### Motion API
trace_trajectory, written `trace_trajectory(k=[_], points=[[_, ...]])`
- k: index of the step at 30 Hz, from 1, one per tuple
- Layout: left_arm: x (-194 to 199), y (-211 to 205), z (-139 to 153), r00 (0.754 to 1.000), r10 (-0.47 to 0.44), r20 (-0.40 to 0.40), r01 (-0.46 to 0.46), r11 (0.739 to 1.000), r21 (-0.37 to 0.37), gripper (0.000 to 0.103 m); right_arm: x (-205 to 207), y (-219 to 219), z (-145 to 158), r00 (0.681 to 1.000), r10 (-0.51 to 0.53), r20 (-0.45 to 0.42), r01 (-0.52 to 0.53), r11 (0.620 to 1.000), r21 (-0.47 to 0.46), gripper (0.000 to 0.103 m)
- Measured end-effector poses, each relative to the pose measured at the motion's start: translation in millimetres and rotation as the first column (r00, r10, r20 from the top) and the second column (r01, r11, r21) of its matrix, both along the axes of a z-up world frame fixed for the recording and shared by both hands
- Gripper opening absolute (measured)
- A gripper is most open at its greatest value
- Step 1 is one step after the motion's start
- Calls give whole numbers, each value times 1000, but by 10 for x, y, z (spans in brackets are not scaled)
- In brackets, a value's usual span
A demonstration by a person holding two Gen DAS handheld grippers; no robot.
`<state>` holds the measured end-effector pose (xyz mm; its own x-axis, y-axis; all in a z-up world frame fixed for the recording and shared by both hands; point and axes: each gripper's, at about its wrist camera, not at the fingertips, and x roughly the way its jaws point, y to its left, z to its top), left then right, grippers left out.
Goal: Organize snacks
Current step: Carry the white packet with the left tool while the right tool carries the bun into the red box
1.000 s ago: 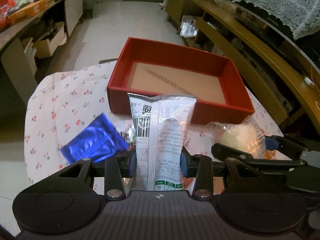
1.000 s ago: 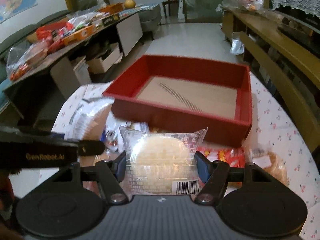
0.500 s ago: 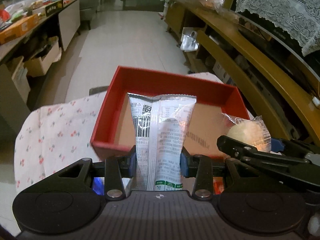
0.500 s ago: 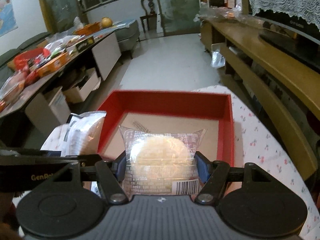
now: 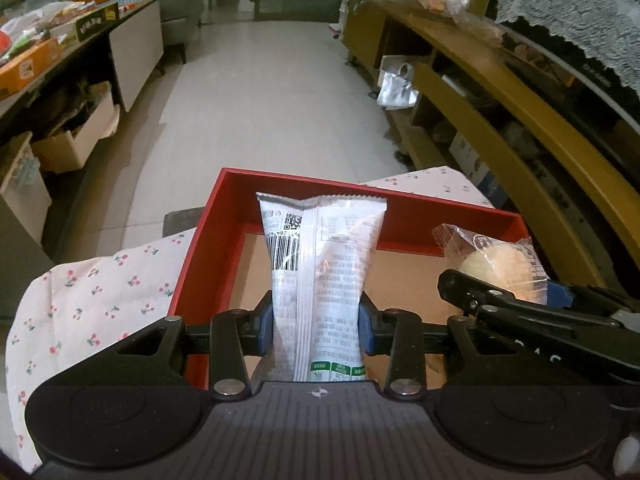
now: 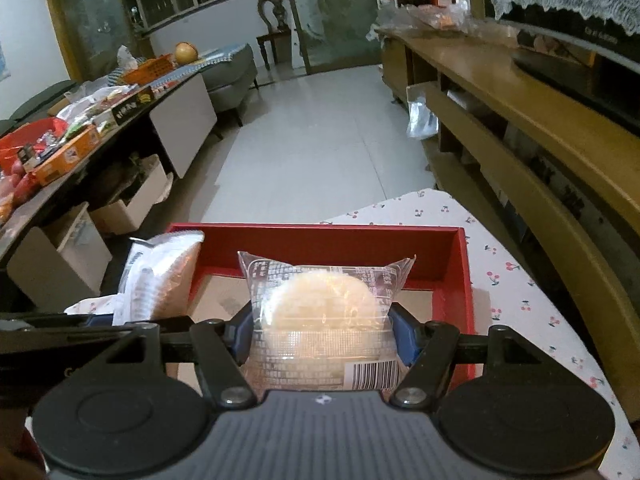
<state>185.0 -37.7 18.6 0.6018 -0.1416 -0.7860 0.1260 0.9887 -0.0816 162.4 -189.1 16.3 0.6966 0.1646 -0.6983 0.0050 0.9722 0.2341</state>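
Note:
My left gripper (image 5: 317,328) is shut on a long silver snack packet (image 5: 320,272) with a barcode, held upright over the red box (image 5: 200,256). My right gripper (image 6: 323,338) is shut on a clear-wrapped round pale cake (image 6: 322,304), held over the same red box (image 6: 460,276). The box has a brown cardboard floor and sits on a cherry-print cloth (image 5: 92,288). The right gripper with the cake (image 5: 500,264) shows at the right of the left wrist view. The silver packet (image 6: 160,280) shows at the left of the right wrist view.
A wooden TV bench (image 6: 520,112) runs along the right. A cluttered low table with snack boxes (image 6: 80,140) stands at the left. Tiled floor (image 5: 264,92) lies beyond the cloth-covered table. Cardboard boxes (image 5: 76,140) sit under the left table.
Both grippers moved forward with their snacks, from in front of the red box to over its inside. The loose snacks on the cloth have dropped out of view.

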Motion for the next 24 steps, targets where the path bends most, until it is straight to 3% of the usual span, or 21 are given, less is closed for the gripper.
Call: trace_trajectory(k=[13, 24], points=[[266, 24, -373, 997, 36, -64, -32, 998, 55, 46, 334, 48, -451, 997, 14, -74, -14, 1000, 3, 75], [280, 28, -484, 995, 47, -93, -38, 995, 93, 49, 368, 85, -462, 994, 25, -104, -27, 999, -24, 76]])
